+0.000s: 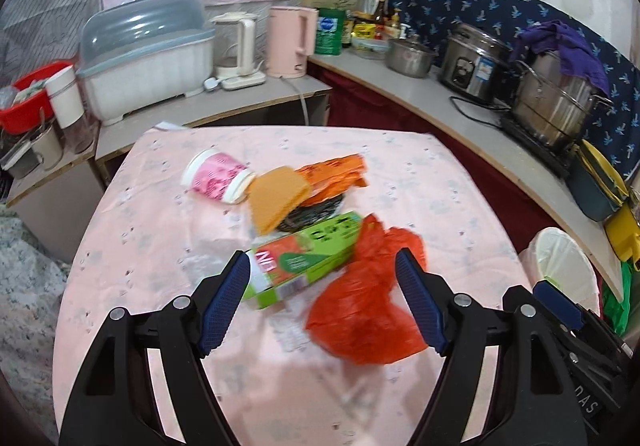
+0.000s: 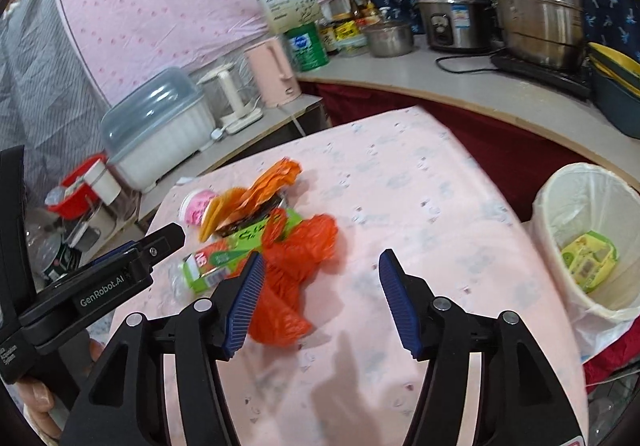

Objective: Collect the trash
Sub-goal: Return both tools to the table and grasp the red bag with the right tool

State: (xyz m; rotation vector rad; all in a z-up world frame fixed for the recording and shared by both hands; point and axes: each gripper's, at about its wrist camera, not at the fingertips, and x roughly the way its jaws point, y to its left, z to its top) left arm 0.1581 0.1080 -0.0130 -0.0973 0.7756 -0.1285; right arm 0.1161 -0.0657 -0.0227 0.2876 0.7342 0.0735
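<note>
- My left gripper [image 1: 322, 306] hangs over the pink-clothed bench [image 1: 440, 206], fingers [image 1: 224, 306] spread wide with nothing pressed between them.
- Seen through that gap are the green carton [image 1: 300, 258] and, just to its right and touching it, the crumpled red plastic bag [image 1: 368, 310].
- Beyond the carton, touching it, lies the rest of the heap: an orange sponge [image 1: 276, 198] leaning on a dark scourer [image 1: 316, 208], an orange wrapper [image 1: 340, 170] behind them, and a pink cup [image 1: 218, 176] on its side at the far left.
- My right gripper [image 2: 320, 302] is to the right of the carton, fingers [image 2: 400, 306] apart and empty; the red bag sits against its left finger, though I cannot tell whether they touch.
- The white lined bin [image 2: 560, 214] stands off the bench edge, well right of the carton, with a yellow-green package [image 2: 590, 262] inside.
</note>
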